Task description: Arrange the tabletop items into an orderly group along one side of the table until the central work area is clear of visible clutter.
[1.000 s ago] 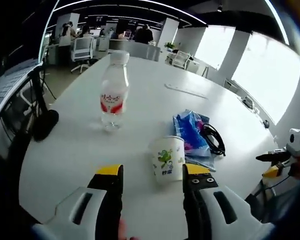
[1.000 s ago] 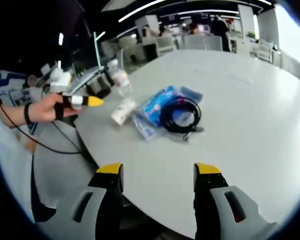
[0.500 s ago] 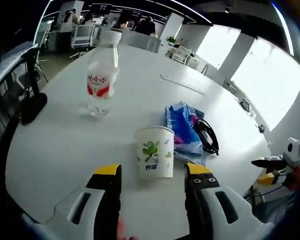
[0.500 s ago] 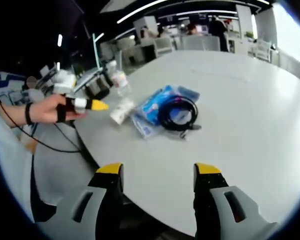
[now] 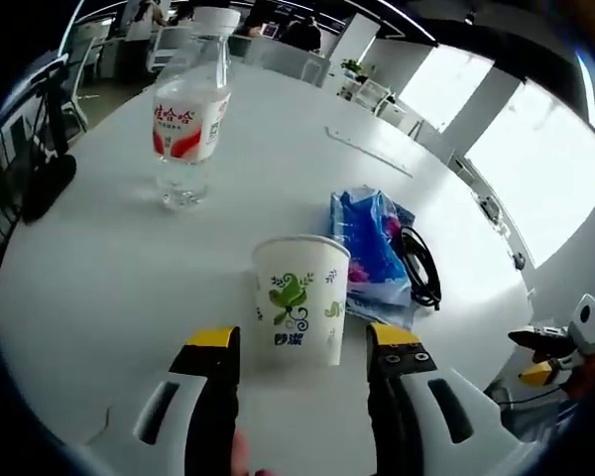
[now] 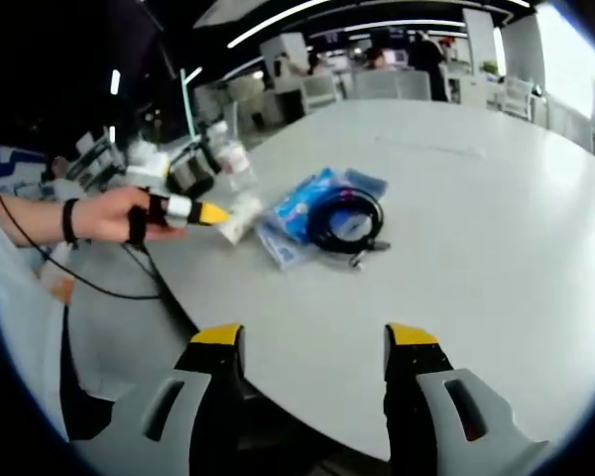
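A white paper cup [image 5: 299, 297] with a green print stands upright on the white round table [image 5: 109, 288], just ahead of my open left gripper [image 5: 304, 347] and in line with the gap between its jaws. Behind it to the left stands a clear water bottle [image 5: 190, 119] with a red label. A blue packet [image 5: 369, 243] lies to the right with a coiled black cable [image 5: 421, 268] on it. My right gripper [image 6: 314, 342] is open over the near table edge, well short of the packet [image 6: 297, 213] and cable [image 6: 342, 216]. The left gripper [image 6: 193, 211], held by a hand, reaches toward the cup [image 6: 240, 218].
A thin flat strip [image 5: 367, 164] lies further back on the table. A dark object [image 5: 40, 188] sits at the table's left edge. Office chairs [image 5: 84, 59] and desks stand beyond. The right gripper [image 5: 550, 357] shows past the table's right rim.
My left gripper has moved in toward the cup, which now looms larger between the jaw tips. The right gripper has stayed almost still.
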### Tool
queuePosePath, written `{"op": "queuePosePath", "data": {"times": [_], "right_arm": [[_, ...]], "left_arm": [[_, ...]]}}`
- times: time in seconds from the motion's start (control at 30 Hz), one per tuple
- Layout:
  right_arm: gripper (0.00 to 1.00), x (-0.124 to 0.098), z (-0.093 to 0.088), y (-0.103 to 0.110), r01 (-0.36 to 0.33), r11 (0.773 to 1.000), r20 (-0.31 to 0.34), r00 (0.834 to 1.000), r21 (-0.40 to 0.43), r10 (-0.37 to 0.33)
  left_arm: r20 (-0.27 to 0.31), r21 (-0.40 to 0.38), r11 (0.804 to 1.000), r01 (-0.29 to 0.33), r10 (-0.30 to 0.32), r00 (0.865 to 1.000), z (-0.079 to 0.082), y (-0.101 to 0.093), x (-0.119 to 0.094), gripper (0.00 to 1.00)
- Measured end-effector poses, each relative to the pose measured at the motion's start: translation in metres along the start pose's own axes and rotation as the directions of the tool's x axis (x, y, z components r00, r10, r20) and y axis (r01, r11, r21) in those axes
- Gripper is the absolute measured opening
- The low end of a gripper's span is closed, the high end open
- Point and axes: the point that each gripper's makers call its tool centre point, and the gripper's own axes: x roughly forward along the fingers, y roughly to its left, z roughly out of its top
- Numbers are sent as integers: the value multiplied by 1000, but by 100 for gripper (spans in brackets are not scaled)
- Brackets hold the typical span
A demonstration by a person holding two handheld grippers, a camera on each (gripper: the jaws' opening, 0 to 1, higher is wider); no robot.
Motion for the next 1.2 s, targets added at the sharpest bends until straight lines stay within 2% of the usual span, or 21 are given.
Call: {"op": "queuePosePath", "data": {"times": [0.37,0.47,0.53,0.67,0.93,1.2], "right_arm": [[55,-2,-5,-2,3,1000,-5,1000,9,-3],[55,-2,-4,-1,0,1000,-3,1000,9,0],[55,-2,-4,-2,0,1000,0,1000,9,0],[55,0,-6,-3,-3,1000,-2,1000,14,3],[55,8,-4,3,-28,1000,-15,999,-4,28],[54,23,3,12,-72,997,-29,997,-32,71]], "left_arm": [[-32,10,1000,-11,12,999,-1,0,12,50],[-28,15,1000,-11,11,1000,-2,-2,12,46],[-19,47,998,-30,31,999,-2,1,12,38],[-26,55,998,-13,14,1000,-3,0,11,37],[-18,64,998,-10,11,1000,-6,11,-8,36],[-28,69,998,-15,17,999,-30,26,-35,36]]}}
